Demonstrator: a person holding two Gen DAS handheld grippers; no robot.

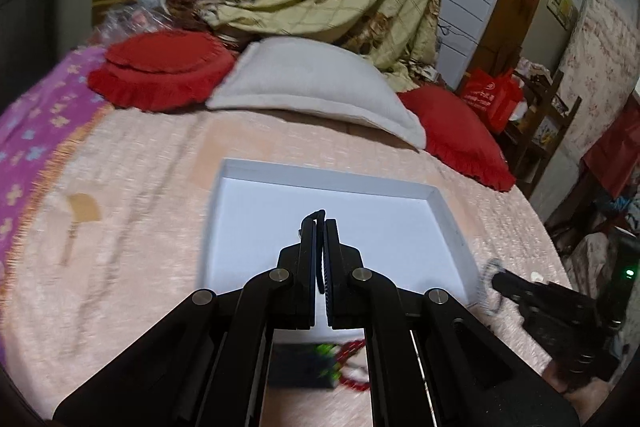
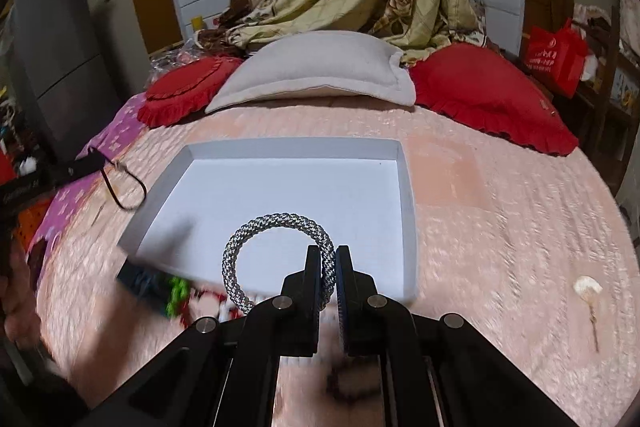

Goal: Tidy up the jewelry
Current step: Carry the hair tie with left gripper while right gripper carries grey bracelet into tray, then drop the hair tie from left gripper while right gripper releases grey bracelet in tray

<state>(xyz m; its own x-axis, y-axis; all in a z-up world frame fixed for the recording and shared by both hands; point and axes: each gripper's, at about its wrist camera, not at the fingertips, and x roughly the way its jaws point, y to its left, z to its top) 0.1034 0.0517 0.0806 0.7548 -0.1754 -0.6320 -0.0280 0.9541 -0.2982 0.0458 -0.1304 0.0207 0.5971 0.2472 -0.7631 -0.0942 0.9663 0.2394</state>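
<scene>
Right gripper (image 2: 328,259) clenched on a silver braided rope bracelet (image 2: 276,259), ring hanging upright out to the left of the jaws, above the near edge of the shallow white cardboard tray (image 2: 406,187) on the pink quilted bed (image 2: 500,211). Tray floor straight ahead and below, so only a short reach forward before letting go. Left gripper (image 1: 320,223) pinching a thin black cord loop (image 2: 124,187), over the same tray's left side. Blurred green and red pieces (image 2: 180,293) just short of the tray.
</scene>
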